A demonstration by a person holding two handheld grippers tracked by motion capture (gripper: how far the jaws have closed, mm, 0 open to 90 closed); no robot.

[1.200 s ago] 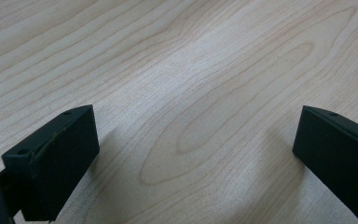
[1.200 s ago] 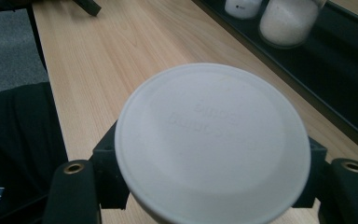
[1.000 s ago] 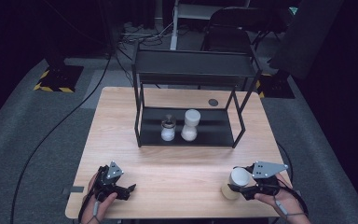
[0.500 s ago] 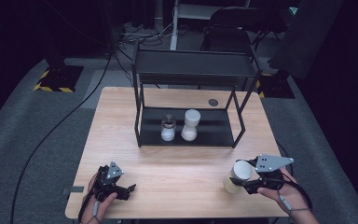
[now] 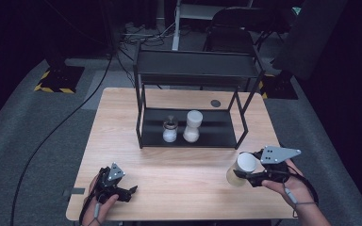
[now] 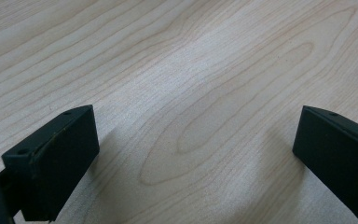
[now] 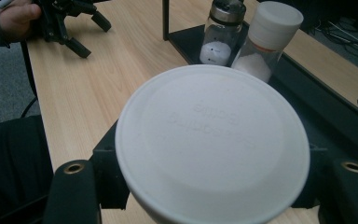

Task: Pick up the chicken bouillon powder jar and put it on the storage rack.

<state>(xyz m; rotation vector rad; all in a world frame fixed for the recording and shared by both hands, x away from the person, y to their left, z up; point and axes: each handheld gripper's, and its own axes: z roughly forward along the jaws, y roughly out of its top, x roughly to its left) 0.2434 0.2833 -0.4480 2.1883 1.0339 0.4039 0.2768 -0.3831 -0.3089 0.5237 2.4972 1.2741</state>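
At the left, the left gripper [image 5: 128, 192] rests low over the wooden table [image 5: 122, 122] near its front left corner, much where it was a second ago; the left gripper view shows its jaws spread wide over bare wood with nothing between them.

In the middle stands the black shelf rack [image 5: 141, 117], and on its lower shelf a small glass shaker [image 5: 170, 130] and a taller white-capped jar [image 5: 192, 126] stand just beside each other, unmoved.

At the right is the change. The right gripper [image 5: 252, 176] has carried the white-lidded jar [image 5: 241, 168] a little further right and nearer the table's front edge over the last second. Its jaws clamp the jar just under the lid [image 7: 212, 140] (the body below looks pale yellowish, though the contents are hard to make out). The jar seems to be lifted off the wood, tilted somewhat. It is thus securely in hand, and a placement on the rack beside the other two looks the likely aim.
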